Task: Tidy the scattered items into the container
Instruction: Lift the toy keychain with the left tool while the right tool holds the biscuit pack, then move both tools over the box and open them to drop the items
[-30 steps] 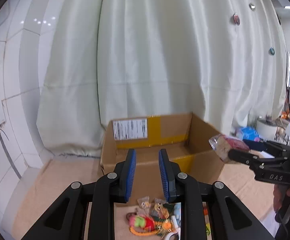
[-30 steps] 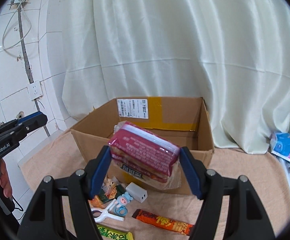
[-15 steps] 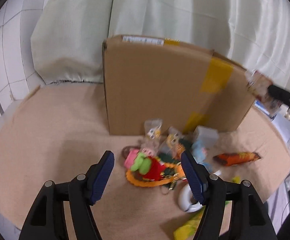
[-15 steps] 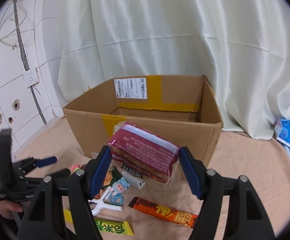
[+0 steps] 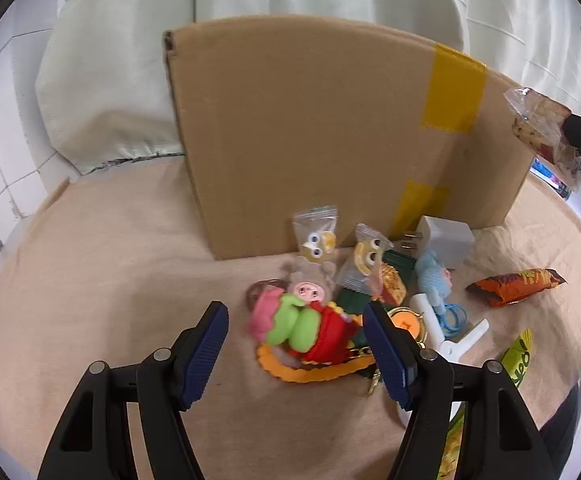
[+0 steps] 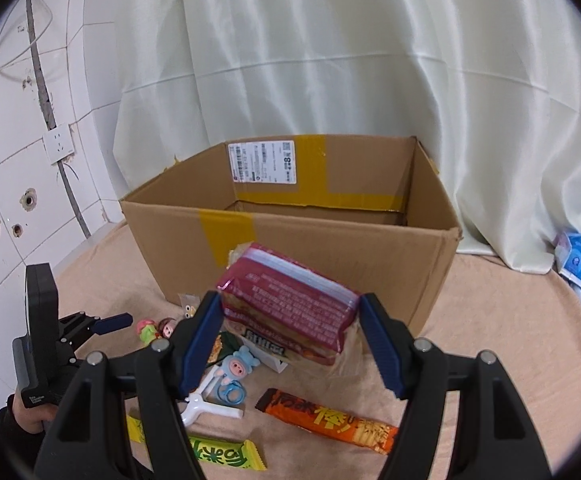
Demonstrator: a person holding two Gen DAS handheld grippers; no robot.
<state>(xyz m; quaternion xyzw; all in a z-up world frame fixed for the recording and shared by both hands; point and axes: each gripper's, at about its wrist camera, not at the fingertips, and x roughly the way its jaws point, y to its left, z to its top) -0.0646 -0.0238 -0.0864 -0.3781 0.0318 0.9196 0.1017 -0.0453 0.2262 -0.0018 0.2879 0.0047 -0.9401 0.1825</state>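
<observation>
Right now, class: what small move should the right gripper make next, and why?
Probably lift and carry forward over the cardboard box, then release. The right gripper is clamped on the pink snack pack, which sits lower than the box's near rim and in front of it, so it must clear that wall first.

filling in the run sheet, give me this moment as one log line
left tongs: open, above plush keychain | right tongs: shut on pink snack pack, short of cardboard box | stage: pack not yet in box

hand-held gripper [image 6: 290, 340] — red snack pack [image 6: 290, 304], cardboard box [image 6: 290, 232]
</observation>
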